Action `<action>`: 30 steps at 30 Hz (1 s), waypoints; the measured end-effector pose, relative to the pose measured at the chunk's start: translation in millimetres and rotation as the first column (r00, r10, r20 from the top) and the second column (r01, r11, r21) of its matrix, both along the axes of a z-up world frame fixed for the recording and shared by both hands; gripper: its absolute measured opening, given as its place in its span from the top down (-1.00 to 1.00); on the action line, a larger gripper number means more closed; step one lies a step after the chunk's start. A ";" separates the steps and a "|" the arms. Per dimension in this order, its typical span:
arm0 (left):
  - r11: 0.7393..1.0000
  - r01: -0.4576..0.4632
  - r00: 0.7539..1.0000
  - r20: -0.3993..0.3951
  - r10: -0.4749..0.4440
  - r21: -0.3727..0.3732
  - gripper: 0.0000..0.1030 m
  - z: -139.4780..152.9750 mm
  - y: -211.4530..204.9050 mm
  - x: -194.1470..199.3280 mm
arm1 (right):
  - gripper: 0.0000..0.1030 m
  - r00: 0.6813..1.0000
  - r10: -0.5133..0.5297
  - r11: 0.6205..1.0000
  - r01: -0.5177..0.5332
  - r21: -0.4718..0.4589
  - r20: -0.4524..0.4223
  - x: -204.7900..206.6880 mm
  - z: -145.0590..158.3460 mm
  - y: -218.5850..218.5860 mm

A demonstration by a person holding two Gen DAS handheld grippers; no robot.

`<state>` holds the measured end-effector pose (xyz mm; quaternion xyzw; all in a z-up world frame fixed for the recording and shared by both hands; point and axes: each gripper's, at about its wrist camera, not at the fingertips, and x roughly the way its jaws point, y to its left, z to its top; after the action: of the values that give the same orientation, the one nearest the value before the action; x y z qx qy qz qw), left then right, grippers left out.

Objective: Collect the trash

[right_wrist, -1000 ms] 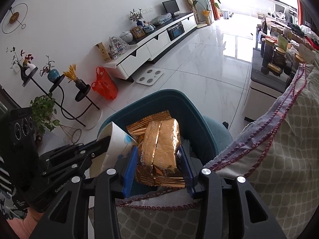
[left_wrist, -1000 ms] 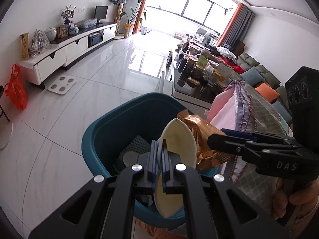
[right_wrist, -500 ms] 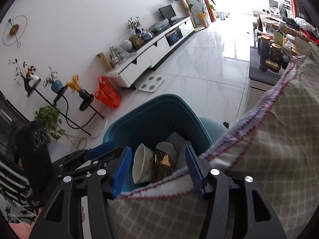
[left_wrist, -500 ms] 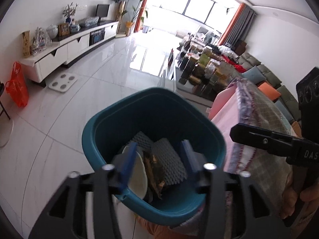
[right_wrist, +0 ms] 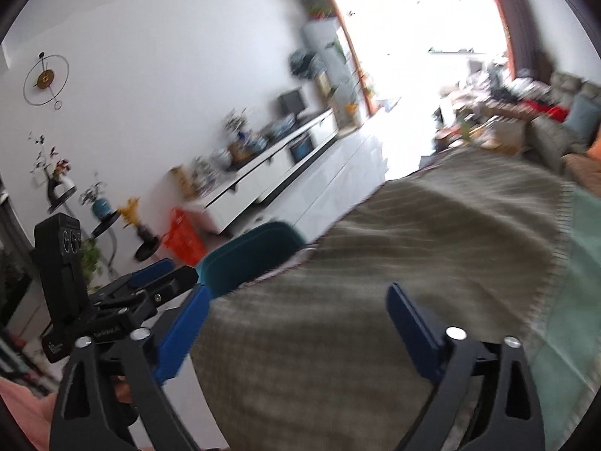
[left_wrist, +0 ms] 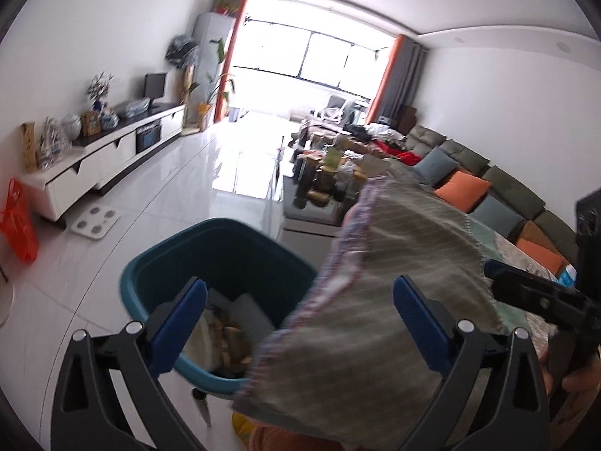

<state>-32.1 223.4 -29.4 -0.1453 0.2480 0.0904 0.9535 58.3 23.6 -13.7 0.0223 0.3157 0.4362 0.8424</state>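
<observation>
The teal bin (left_wrist: 225, 240) stands on the floor beside the cloth-covered table (left_wrist: 398, 248). Inside it lie a white paper bowl (left_wrist: 197, 342), a gold snack wrapper (left_wrist: 229, 338) and grey foam pieces (left_wrist: 249, 312). My left gripper (left_wrist: 300, 319) hovers over the bin's near edge and the table corner; its jaws are opening and nothing is between them. In the right wrist view only the bin's rim (right_wrist: 248, 259) shows past the cloth (right_wrist: 432, 244). My right gripper (right_wrist: 298, 330) is above the cloth, jaws opening, empty. The left gripper (right_wrist: 150, 282) shows at its left.
A white TV cabinet (left_wrist: 109, 158) lines the left wall, with an orange bag (left_wrist: 18, 221) and a white scale (left_wrist: 95, 221) on the floor. A low table crowded with jars (left_wrist: 323, 184) and a sofa with cushions (left_wrist: 480, 195) lie beyond. Plant stands (right_wrist: 109, 221) are at the left.
Both grippers opened and let go: the paper bowl and the gold wrapper fell into the bin. Both grippers then drew back, up and to the right, over the tablecloth.
</observation>
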 end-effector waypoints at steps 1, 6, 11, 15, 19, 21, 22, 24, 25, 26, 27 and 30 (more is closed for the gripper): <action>1.000 0.020 1.000 0.009 -0.020 0.010 -0.93 1.9 -11.7 2.0 | -0.94 0.999 -0.040 0.999 0.040 0.000 0.025 -6.9 1.1 -12.6; 0.994 0.093 0.994 0.051 -0.096 0.050 -0.93 6.3 -61.7 10.7 | -0.94 0.961 -0.253 0.966 0.258 -0.024 0.110 -31.2 -1.5 -71.5; 0.983 0.131 0.984 0.100 -0.145 0.131 -0.93 12.8 -109.9 18.2 | -0.94 0.876 -0.441 0.891 0.453 -0.018 0.196 -50.7 2.5 -125.6; 0.977 0.137 0.975 0.152 -0.162 0.162 -0.93 18.0 -137.6 22.8 | -0.94 0.791 -0.554 0.821 0.571 0.014 0.262 -61.9 3.3 -158.6; 0.968 0.162 0.964 0.181 -0.197 0.189 -0.93 22.7 -166.4 27.8 | -0.94 0.711 -0.634 0.752 0.659 0.026 0.304 -71.2 0.4 -181.7; 0.962 0.170 0.958 0.192 -0.211 0.212 -0.93 23.9 -181.4 26.9 | -0.94 0.682 -0.663 0.724 0.689 0.035 0.308 -75.2 -0.9 -190.5; 0.959 0.174 0.956 0.196 -0.219 0.223 -0.93 24.1 -188.3 26.8 | -0.94 0.673 -0.672 0.716 0.697 0.038 0.309 -75.4 -0.8 -194.5; 0.952 0.192 0.949 0.202 -0.241 0.237 -0.93 24.7 -198.1 26.5 | -0.94 0.646 -0.695 0.692 0.721 0.048 0.315 -78.2 -1.3 -203.6; 0.950 0.194 0.946 0.208 -0.247 0.244 -0.93 25.0 -203.2 26.8 | -0.94 0.633 -0.706 0.680 0.731 0.053 0.317 -79.5 -1.3 -207.1; 0.948 0.197 0.944 0.211 -0.253 0.251 -0.93 25.6 -207.1 27.2 | -0.94 0.625 -0.714 0.672 0.739 0.057 0.316 -79.6 -1.3 -210.4; 0.945 0.200 0.942 0.214 -0.257 0.258 -0.93 26.2 -211.3 28.0 | -0.94 0.622 -0.717 0.669 0.741 0.059 0.313 -82.4 -1.9 -214.8; 0.943 0.208 0.937 0.222 -0.268 0.260 -0.93 27.5 -218.8 28.8 | -0.94 0.599 -0.737 0.648 0.759 0.072 0.314 -83.3 -2.2 -223.1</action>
<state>-3.3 4.7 -1.9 -0.0117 0.1273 -0.0175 0.9916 -25.0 -199.5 -15.9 0.0534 0.1534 0.0301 0.9863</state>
